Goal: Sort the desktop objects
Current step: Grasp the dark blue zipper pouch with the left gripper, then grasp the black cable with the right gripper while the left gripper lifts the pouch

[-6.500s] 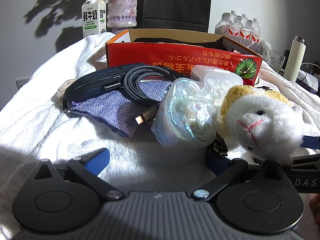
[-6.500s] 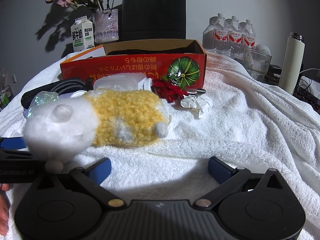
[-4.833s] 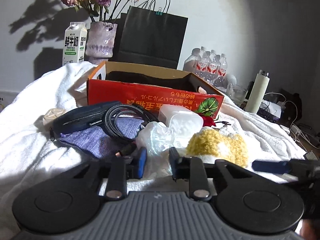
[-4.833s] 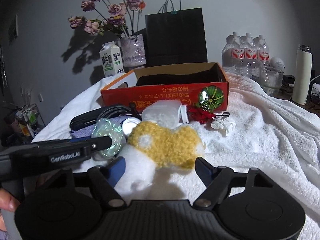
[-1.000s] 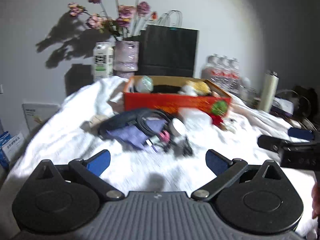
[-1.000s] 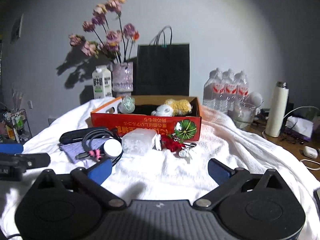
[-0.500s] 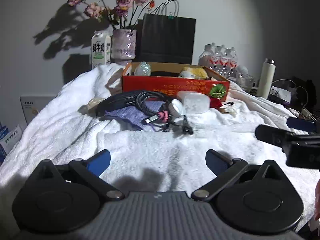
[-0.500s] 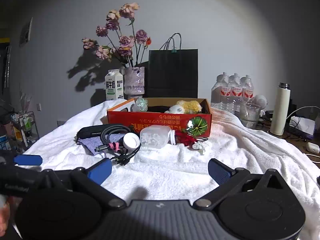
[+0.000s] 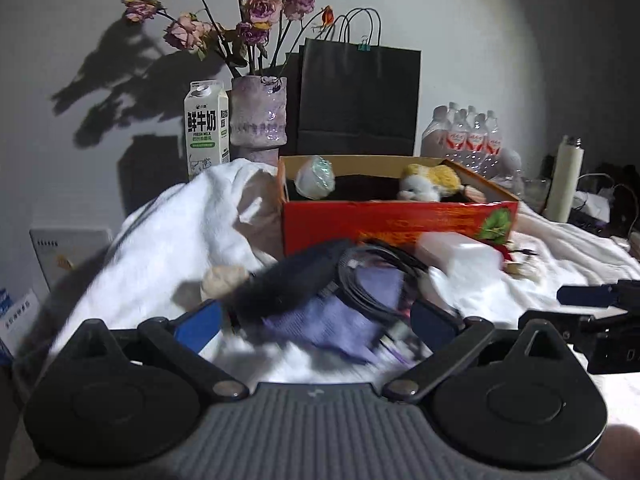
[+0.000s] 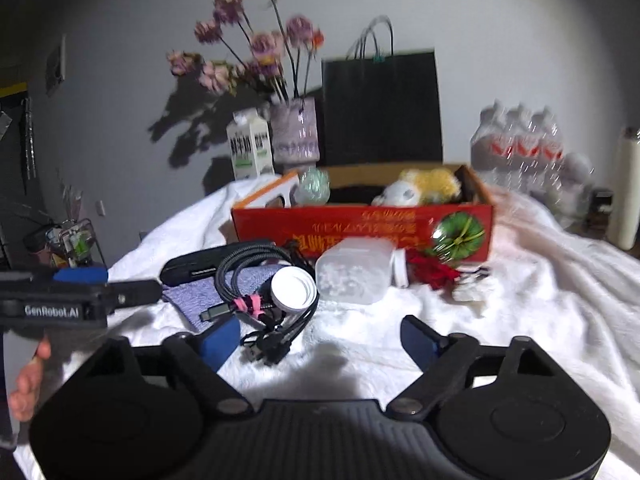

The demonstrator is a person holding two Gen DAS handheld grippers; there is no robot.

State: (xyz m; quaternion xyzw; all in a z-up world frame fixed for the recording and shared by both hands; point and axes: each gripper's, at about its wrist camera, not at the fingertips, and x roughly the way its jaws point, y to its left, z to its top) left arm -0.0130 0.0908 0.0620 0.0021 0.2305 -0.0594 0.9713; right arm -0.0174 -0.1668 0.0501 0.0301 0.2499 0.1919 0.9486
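The red cardboard box [image 9: 396, 218] [image 10: 360, 228] holds the iridescent scrunchie [image 9: 316, 178] [image 10: 314, 188] at its left and the white-and-yellow plush lamb [image 9: 428, 186] [image 10: 416, 190] at its right. In front of it lie a dark zip pouch [image 9: 292, 280] [image 10: 200, 266], a purple cloth [image 9: 328, 320], coiled cables [image 10: 256, 268], a white round lid [image 10: 292, 290] and a clear plastic container [image 9: 460, 256] [image 10: 356, 272]. My left gripper [image 9: 316, 322] is open and empty just before the pouch. My right gripper [image 10: 320, 340] is open and empty before the cables.
A white towel [image 10: 540, 312] covers the table. A milk carton [image 9: 206, 128], flower vase [image 9: 259, 112], black paper bag [image 9: 360, 100], water bottles [image 9: 464, 132] and a white flask [image 9: 564, 178] stand behind the box. Red fabric flower [image 10: 434, 272] lies by the box.
Both grippers have moved forward toward the pile; the pouch, cloth and cables now sit close to the left fingertips. Both stay open and empty.
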